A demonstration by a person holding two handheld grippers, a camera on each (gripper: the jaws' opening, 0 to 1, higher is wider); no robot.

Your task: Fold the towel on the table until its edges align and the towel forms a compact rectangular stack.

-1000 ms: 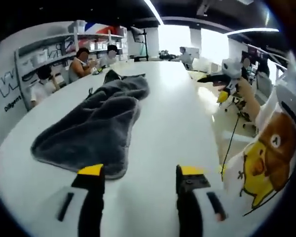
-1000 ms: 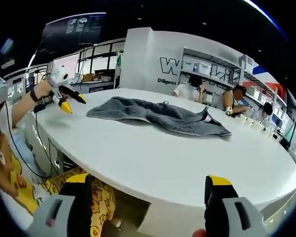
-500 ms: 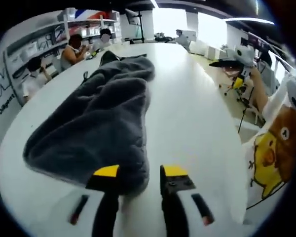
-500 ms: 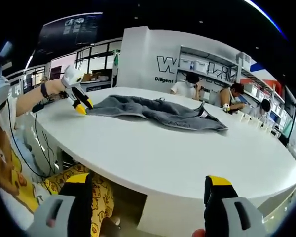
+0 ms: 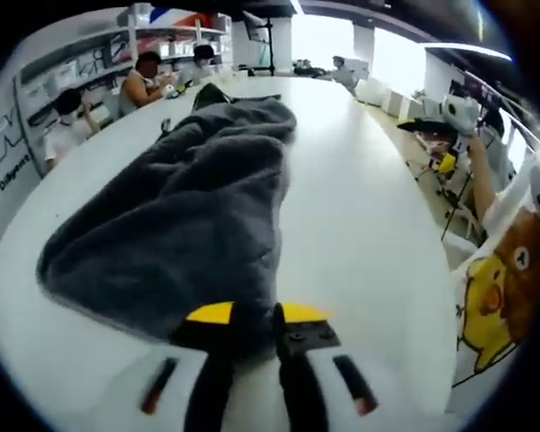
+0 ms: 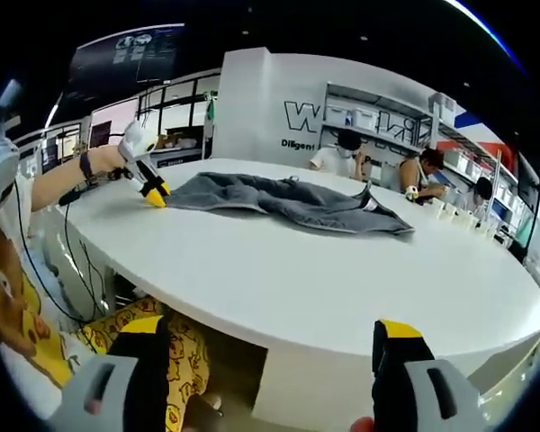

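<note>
Table [image 5: 360, 207]: large, white, oval-ended top, glossy. Towel [image 5: 189, 216]: dark grey, plush pile, lying unfolded and rumpled in a long strip down the table's left half in the left gripper view; its surface is creased, its far end bunched into a raised hump, its near edge rounded and thick. In the right gripper view the towel [image 6: 288, 200] lies low and elongated across the far part of the table. Left gripper [image 5: 252, 317]: yellow-tipped jaws drawn close together, pinching the towel's near edge. Right gripper [image 6: 268, 340]: yellow-tipped jaws spread wide, holding nothing, at the table's near edge, well apart from the towel.
</note>
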